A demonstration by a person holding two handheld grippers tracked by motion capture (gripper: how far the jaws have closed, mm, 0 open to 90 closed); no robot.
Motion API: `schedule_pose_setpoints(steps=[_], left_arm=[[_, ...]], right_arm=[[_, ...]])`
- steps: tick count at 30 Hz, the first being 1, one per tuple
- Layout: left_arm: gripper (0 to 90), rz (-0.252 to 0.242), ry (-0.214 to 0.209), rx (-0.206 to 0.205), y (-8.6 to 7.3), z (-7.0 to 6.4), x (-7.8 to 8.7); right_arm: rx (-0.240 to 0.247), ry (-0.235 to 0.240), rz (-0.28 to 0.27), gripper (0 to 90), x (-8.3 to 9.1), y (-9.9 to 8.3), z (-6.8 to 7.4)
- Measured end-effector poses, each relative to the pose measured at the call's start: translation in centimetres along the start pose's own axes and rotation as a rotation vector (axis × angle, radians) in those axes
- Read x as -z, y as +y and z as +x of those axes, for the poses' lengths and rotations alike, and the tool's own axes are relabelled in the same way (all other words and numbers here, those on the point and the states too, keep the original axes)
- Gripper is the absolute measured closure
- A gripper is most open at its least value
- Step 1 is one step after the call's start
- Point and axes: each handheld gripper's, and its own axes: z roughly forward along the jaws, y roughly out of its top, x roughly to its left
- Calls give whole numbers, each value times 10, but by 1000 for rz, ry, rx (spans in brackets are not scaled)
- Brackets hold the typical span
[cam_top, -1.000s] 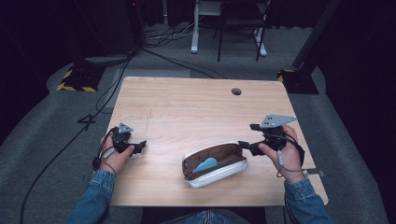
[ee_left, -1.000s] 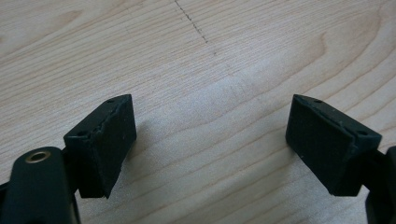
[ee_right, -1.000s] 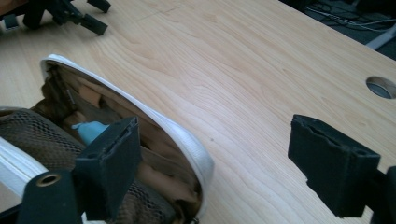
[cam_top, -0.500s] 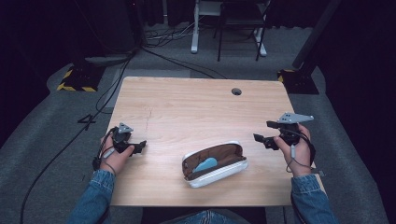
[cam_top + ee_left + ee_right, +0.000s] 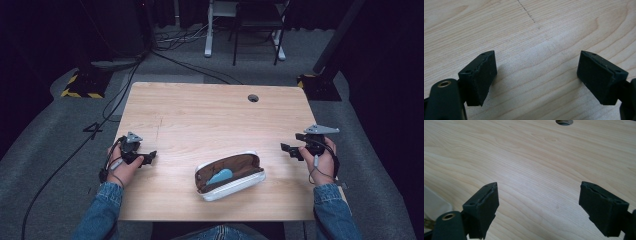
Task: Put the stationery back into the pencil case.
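Note:
An open pencil pouch (image 5: 230, 176), white outside and brown inside, lies near the table's front edge with a blue item (image 5: 220, 176) in it. My left gripper (image 5: 148, 157) rests on the table to the pouch's left, well apart from it. In the left gripper view its jaws (image 5: 536, 77) stand wide open over bare wood. My right gripper (image 5: 290, 148) is held to the right of the pouch, a hand's width from it. Its jaws (image 5: 539, 205) are open with nothing between them, and the pouch's white edge (image 5: 434, 205) shows at the lower left.
The wooden table (image 5: 210, 120) has a round cable hole (image 5: 253, 98) at the back right, also seen as the hole (image 5: 564, 122) in the right gripper view. Cables, a black-and-yellow floor marker (image 5: 80, 86) and chair legs (image 5: 240, 45) lie on the floor beyond the table.
My right gripper has drawn away from the pouch's right end, moving right and slightly up. The left gripper and the pouch have stayed put.

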Motion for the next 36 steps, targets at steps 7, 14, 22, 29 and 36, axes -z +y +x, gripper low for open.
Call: schedule_pose_setpoints(steps=[7, 14, 22, 29, 36], left_arm=[[165, 1, 0, -1, 0, 0, 0], [165, 0, 0, 0, 0, 0, 0], [165, 0, 0, 0, 0, 0, 0], [165, 0, 0, 0, 0, 0, 0], [165, 1, 0, -1, 0, 0, 0]], right_arm=[[-25, -27, 36, 169, -13, -16, -12], [-53, -67, 47, 168, -23, -28, -19], [-69, -118, 45, 170, -34, -37, -21], [-51, -124, 84, 158, -37, -40, -21], [-59, -133, 90, 136, -38, -39, -20]])
